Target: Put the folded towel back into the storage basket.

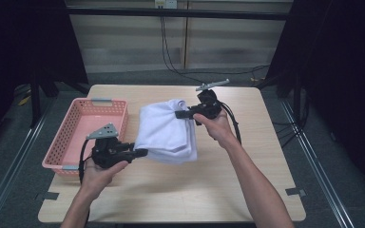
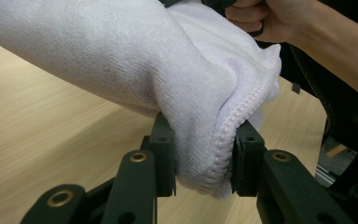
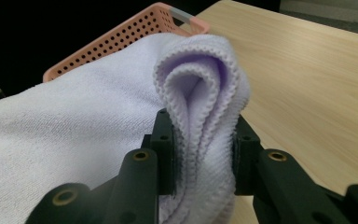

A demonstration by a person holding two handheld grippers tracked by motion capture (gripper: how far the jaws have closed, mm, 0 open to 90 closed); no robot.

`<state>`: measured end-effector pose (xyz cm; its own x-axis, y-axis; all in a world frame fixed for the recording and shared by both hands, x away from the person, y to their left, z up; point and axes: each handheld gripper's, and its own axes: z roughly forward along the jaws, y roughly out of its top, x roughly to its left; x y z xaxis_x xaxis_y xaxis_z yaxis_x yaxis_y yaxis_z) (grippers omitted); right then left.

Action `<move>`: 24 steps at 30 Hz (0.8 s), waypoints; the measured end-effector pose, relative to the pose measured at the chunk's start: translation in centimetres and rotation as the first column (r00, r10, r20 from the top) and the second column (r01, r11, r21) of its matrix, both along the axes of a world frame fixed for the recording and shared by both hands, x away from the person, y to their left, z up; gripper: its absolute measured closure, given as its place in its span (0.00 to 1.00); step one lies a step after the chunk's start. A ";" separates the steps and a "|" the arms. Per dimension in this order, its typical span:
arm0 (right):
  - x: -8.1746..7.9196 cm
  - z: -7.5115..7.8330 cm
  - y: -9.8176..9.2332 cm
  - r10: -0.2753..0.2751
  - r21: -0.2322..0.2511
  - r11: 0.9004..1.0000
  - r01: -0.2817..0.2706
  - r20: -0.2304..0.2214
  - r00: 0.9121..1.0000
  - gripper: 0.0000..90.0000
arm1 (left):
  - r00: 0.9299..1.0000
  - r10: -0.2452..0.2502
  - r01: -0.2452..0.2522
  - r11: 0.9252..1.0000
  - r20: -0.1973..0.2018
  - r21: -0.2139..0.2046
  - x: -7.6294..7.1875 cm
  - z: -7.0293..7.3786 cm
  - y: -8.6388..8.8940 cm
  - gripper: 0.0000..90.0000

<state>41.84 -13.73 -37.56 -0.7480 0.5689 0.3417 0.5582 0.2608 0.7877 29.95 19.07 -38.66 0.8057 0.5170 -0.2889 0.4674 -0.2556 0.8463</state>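
- The pale wooden table stood in a dim room, dark curtains either side, with a pink basket at its nine o'clock edge.
- A folded white towel hung just above the table's middle, stretched between the two tools.
- The left gripper was clamped on the towel's seven o'clock corner; the left gripper view showed both pads biting the bunched hem.
- The right gripper was pinched on the one o'clock corner, several layers squeezed between its pads.
- I judged this the carrying step, towel lifted and likely headed for the basket at nine o'clock.
- Next called for both hands travelling together, keeping the cloth taut and clear of the basket's rim.
- The towel's underside was hidden, so how many folds it held was hard to tell.
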 end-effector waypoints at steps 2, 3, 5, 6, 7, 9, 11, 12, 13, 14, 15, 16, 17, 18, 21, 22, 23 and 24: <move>0.1 0.0 0.3 0.002 0.007 1.000 -0.002 0.000 1.000 0.77 | 1.000 0.014 -0.014 1.000 0.005 0.000 0.0 0.3 0.7 0.75; 0.4 0.1 1.1 0.012 0.014 1.000 -0.012 -0.002 1.000 0.77 | 1.000 0.021 -0.021 1.000 0.008 0.004 -0.1 0.5 1.1 0.75; 0.8 0.2 2.0 0.022 0.027 0.999 -0.021 -0.007 1.000 0.77 | 0.999 0.040 -0.040 0.999 0.017 0.002 -0.1 0.9 2.1 0.75; 1.2 0.5 3.1 0.035 0.027 0.999 -0.035 -0.010 0.999 0.77 | 0.998 0.055 -0.055 0.999 0.022 -0.001 0.0 1.3 3.1 0.75; 1.2 0.5 3.1 0.035 0.027 0.999 -0.035 -0.010 0.999 0.77 | 0.998 0.055 -0.055 0.999 0.022 -0.001 0.0 1.3 3.1 0.75; 1.7 1.0 4.4 0.046 0.017 0.999 -0.046 -0.001 0.999 0.77 | 0.997 0.068 -0.068 0.998 0.024 -0.012 0.1 1.5 4.0 0.75; 2.0 1.3 5.3 0.052 0.014 0.999 -0.052 -0.003 0.999 0.77 | 0.996 0.081 -0.080 0.997 0.026 -0.018 0.1 1.7 4.8 0.75; 2.2 1.5 5.7 0.056 0.013 0.998 -0.056 -0.005 0.998 0.77 | 0.995 0.096 -0.096 0.995 0.030 -0.026 0.2 2.0 5.6 0.75; 2.5 1.8 6.5 0.065 0.009 0.998 -0.065 -0.004 0.998 0.77 | 0.994 0.107 -0.106 0.994 0.033 -0.031 0.1 2.1 6.0 0.75; 2.6 2.0 6.9 0.067 0.009 0.998 -0.067 -0.003 0.998 0.77 | 0.993 0.111 -0.110 0.993 0.039 -0.037 0.1 2.3 6.4 0.75; 2.7 2.2 7.4 0.071 0.007 0.997 -0.071 -0.002 0.997 0.77 | 0.992 0.117 -0.115 0.993 0.043 -0.040 0.0 2.4 6.8 0.75; 2.8 2.5 8.2 0.077 0.005 0.997 -0.077 0.005 0.997 0.77 | 0.991 0.122 -0.120 0.992 0.045 -0.048 0.0 2.5 7.1 0.75; 2.8 2.5 8.2 0.077 0.005 0.997 -0.077 0.005 0.997 0.77 | 0.991 0.125 -0.123 0.991 0.048 -0.051 0.0 2.6 7.4 0.75; 2.9 2.9 9.0 0.081 0.004 0.997 -0.081 0.011 0.997 0.77 | 0.990 0.134 -0.131 0.990 0.050 -0.053 -0.1 2.7 7.8 0.76; 3.2 3.1 9.9 0.088 0.013 0.996 -0.088 0.005 0.996 0.77 | 0.983 0.179 -0.176 0.982 0.048 -0.066 -0.4 2.9 8.9 0.76; 3.5 3.0 10.5 0.090 0.023 0.996 -0.089 -0.002 0.996 0.77 | 0.981 0.189 -0.187 0.981 0.043 -0.052 -0.5 2.7 9.2 0.76; 3.5 3.0 10.5 0.090 0.023 0.996 -0.089 -0.002 0.996 0.77 | 0.981 0.189 -0.187 0.981 0.043 -0.052 -0.5 2.7 9.2 0.76; 3.8 2.5 11.4 0.095 0.019 0.995 -0.094 -0.012 0.995 0.77 | 0.978 0.205 -0.203 0.978 0.034 -0.056 -0.7 2.2 9.9 0.76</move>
